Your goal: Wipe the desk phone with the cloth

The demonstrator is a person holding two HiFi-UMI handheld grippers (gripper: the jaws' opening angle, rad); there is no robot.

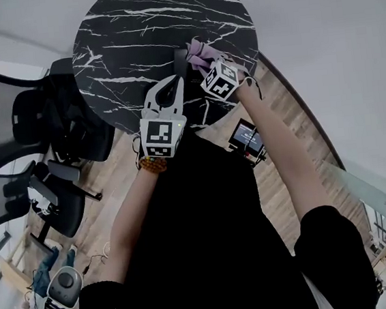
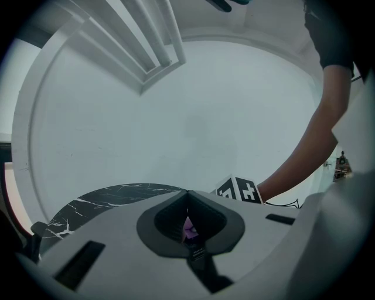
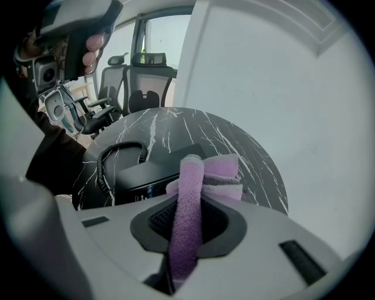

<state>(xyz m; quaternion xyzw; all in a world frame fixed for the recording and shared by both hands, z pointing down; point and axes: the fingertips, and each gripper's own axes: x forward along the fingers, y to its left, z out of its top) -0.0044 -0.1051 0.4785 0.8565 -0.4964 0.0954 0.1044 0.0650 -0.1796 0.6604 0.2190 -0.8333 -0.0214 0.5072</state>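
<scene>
The black desk phone [image 3: 153, 170] with its coiled cord [image 3: 117, 153] lies on the round black marble table [image 1: 131, 26]. In the head view only a dark edge of the phone [image 1: 181, 60] shows beside the grippers. My right gripper [image 3: 190, 170] is shut on a folded purple cloth [image 3: 205, 176], which it holds just above the phone's near right corner. In the head view the cloth [image 1: 199, 51] sticks out past the right gripper [image 1: 205, 61]. My left gripper [image 1: 172, 82] hovers at the table's near edge, left of the phone. Its jaws [image 2: 187, 196] are shut on nothing and point at the wall.
Black mesh office chairs [image 1: 46, 131] stand left of the table on the wood floor. A small device with a lit screen [image 1: 247, 138] sits on the floor under my right arm. A white wall runs behind the table, and a glass panel [image 1: 368, 193] stands at the right.
</scene>
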